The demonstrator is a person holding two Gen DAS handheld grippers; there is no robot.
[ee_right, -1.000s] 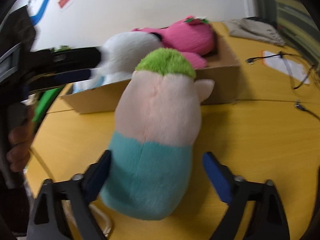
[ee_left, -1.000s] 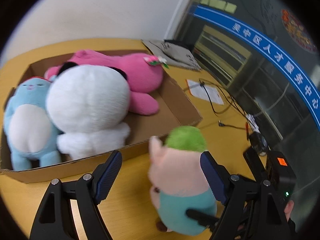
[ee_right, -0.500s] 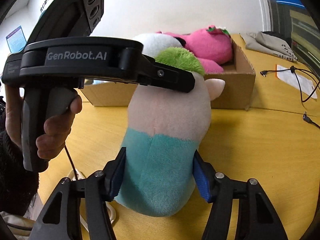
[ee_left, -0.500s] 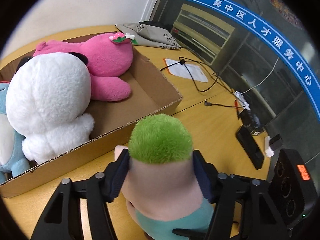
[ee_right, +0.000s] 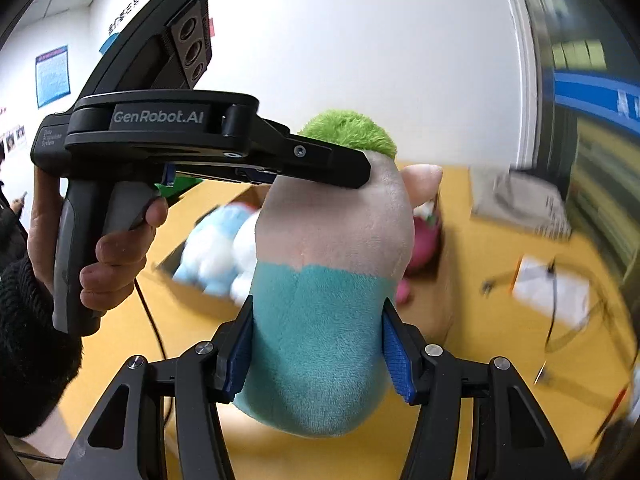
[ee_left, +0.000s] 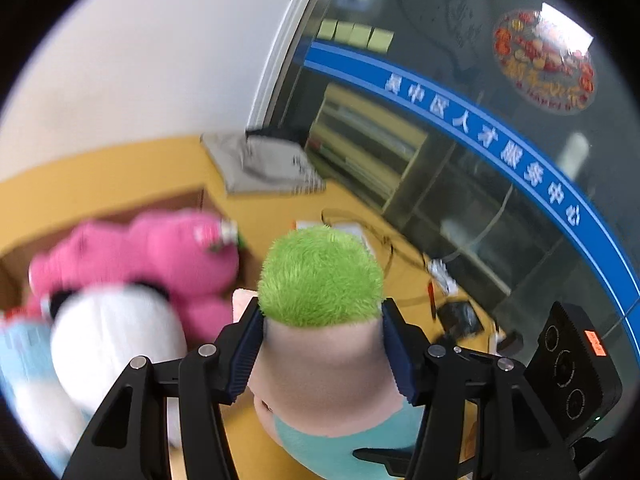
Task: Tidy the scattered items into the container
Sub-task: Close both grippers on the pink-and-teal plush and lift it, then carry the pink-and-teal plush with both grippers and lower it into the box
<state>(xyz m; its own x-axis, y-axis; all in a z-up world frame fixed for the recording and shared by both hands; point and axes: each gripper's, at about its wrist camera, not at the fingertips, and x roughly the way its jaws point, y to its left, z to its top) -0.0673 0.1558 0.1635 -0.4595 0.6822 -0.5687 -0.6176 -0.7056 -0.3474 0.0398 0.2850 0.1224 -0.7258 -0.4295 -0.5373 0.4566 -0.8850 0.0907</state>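
Observation:
A plush pig [ee_left: 320,344] with green hair, a pink head and a teal body [ee_right: 320,344] is held by both grippers. My left gripper [ee_left: 322,352] is shut on its head just below the hair. My right gripper [ee_right: 318,354] is shut on its teal body. The toy hangs above the yellow table [ee_right: 480,280], lifted clear of it. The cardboard box [ee_left: 120,208] lies to the left and behind, holding a pink plush [ee_left: 160,256], a white plush [ee_left: 112,340] and a light blue plush [ee_right: 208,248].
A folded grey cloth [ee_left: 264,164] lies at the far end of the table. A paper sheet [ee_right: 548,292] and black cables [ee_right: 576,320] lie to the right. A black phone [ee_left: 456,314] lies near the table's right edge by the glass wall.
Both grippers closed on the plush pig and raised it off the table. The views now look higher, and the box sits lower and blurred in both.

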